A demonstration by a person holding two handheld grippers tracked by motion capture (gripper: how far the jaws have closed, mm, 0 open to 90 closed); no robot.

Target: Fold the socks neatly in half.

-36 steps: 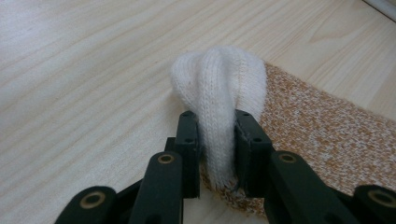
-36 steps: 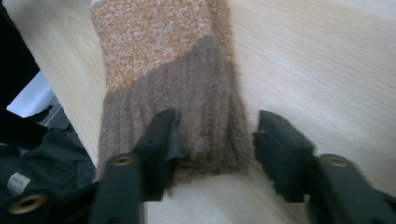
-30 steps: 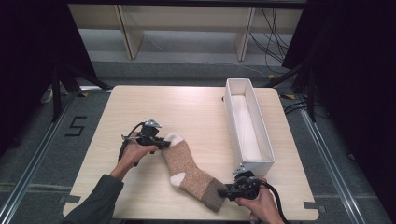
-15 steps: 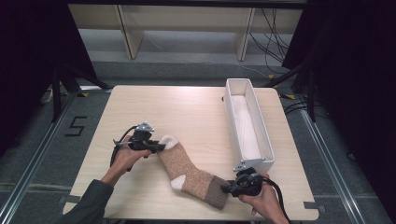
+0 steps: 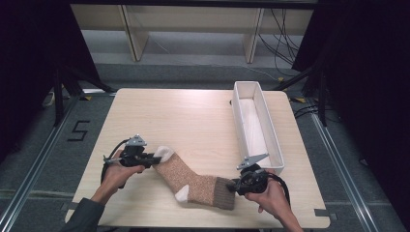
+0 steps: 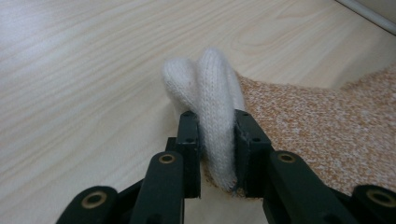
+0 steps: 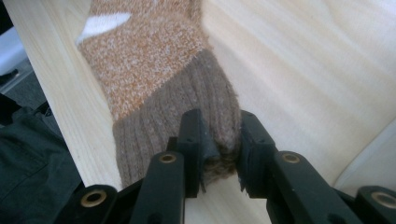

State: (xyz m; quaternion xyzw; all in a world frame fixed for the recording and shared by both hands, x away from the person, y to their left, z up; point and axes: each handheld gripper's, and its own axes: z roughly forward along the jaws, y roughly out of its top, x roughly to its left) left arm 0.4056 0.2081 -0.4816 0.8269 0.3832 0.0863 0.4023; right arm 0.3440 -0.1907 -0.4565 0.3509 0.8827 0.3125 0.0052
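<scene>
While left gripper (image 5: 155, 158) pulled toe leftward, sock (image 5: 193, 181) stretched out (both fingers clamped; right gripper (image 5: 235, 185) on cuff).

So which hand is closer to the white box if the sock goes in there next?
Probably the right. The right gripper pinches the sock's brown cuff just below the near end of the white box. The left gripper holds the white toe, much farther away.
</scene>
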